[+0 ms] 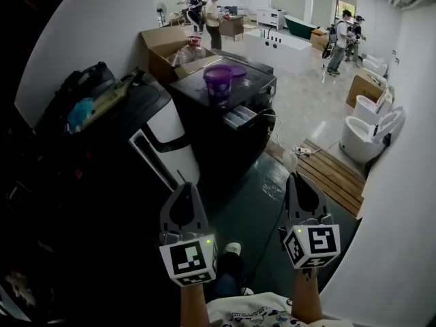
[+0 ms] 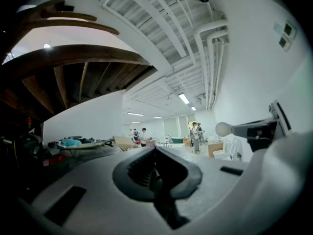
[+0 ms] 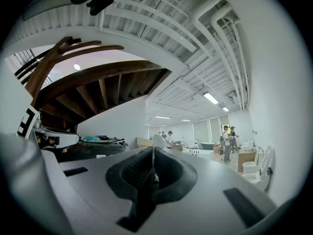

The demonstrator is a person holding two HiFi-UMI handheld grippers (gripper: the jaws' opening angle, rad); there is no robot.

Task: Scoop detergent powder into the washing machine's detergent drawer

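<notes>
Matt grey plastic shells with ribbed, black, rubbery-looking pads form the left gripper and the right gripper. The washing machine has a dark, smooth casing with a slight gloss. The purple tub on it is translucent plastic, and the open box is plain brown cardboard, dull and creased. The slatted platform is bare, unpainted wood, the pale floor is smooth and reflective like polished tile, the toilets carry a hard, white, ceramic-like shine, and the wall is flat matt white.
</notes>
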